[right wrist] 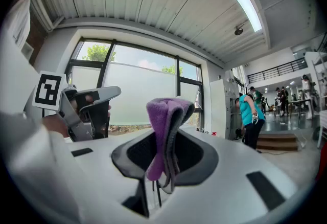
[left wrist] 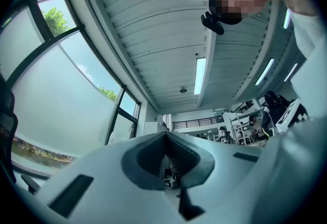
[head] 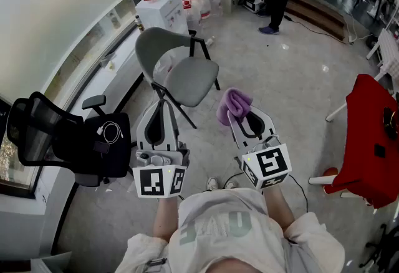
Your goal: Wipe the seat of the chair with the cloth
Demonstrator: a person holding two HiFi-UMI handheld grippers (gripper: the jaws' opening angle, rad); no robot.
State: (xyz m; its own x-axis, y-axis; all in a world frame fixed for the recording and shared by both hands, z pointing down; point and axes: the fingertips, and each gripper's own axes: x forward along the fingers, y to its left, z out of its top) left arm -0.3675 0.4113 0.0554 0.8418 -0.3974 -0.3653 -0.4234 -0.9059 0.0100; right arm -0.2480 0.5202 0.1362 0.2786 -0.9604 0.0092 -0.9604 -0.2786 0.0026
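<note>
Though the right gripper (head: 233, 116) clamps the folded purple cloth (head: 234, 102) and the left gripper (head: 163, 102) is closed and empty, the grey plastic chair (head: 189, 76) ahead looks untouched, so all the wiping seems left.

— Where is the light coming from?
— Daylight is pouring through the big windows (right wrist: 143, 90), and ceiling strip lamps (left wrist: 200, 75) are glowing. The tiled floor (head: 299, 91) is throwing back small glints.
— Anything going soft?
— Both gripper views are bending and darkening toward their round edges, and the left gripper (left wrist: 166, 133) is blurring close to its lens.
</note>
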